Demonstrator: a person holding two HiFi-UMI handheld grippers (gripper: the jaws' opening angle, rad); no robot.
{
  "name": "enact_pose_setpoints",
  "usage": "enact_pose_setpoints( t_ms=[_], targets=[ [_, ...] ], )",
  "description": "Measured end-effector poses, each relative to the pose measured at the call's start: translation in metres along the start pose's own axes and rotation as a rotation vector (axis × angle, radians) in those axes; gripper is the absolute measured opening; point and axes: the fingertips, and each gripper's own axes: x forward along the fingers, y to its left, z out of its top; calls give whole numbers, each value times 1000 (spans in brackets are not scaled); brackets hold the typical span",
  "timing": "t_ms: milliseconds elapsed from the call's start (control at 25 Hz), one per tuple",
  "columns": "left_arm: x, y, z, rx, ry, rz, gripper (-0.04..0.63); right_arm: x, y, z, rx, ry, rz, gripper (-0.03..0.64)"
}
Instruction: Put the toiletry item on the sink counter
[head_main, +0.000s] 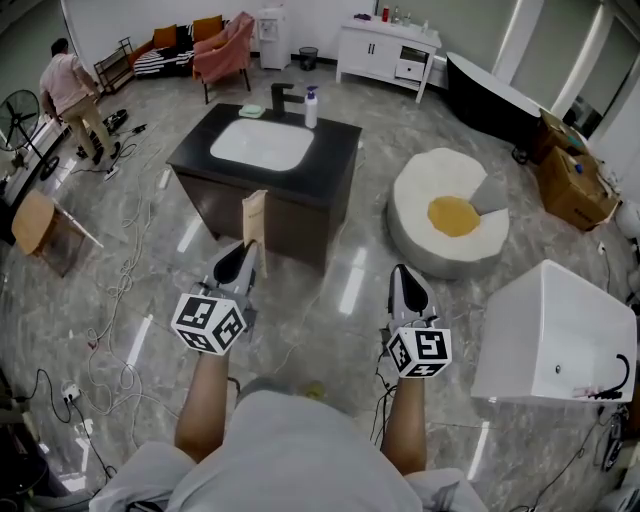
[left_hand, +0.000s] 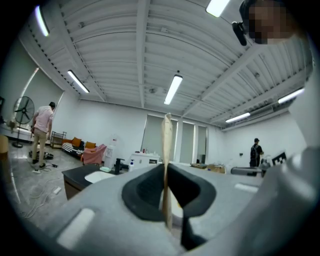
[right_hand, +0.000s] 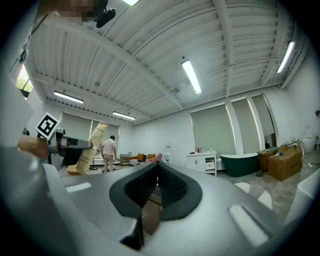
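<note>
A flat tan paper packet (head_main: 255, 216), the toiletry item, stands upright in my left gripper (head_main: 249, 248), which is shut on its lower end. The left gripper view shows the packet (left_hand: 166, 145) edge-on between the pressed pads. The gripper hovers just in front of the near side of the black sink counter (head_main: 340, 150), which has a white basin (head_main: 262, 144), a black faucet (head_main: 283, 98) and a soap bottle (head_main: 311, 106). My right gripper (head_main: 404, 272) is lower right over the floor, shut with nothing in it (right_hand: 157, 169). It sees the packet (right_hand: 92, 148) to its left.
A round white pouf (head_main: 445, 218) with a yellow centre sits right of the counter, and a white box (head_main: 555, 335) stands at the near right. Cables (head_main: 120, 270) trail over the floor on the left. A person (head_main: 68, 95) stands far left near a fan (head_main: 20, 120).
</note>
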Motion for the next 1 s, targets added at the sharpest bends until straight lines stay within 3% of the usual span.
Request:
enact_pose_setpoints(
  t_ms=[480, 1000],
  targets=[
    [67, 48, -8, -9, -18, -5, 17, 78, -21, -13, -7, -2, 1, 3],
    [208, 182, -12, -60, 17, -65, 16, 262, -34, -21, -23, 38, -48, 3]
  ],
)
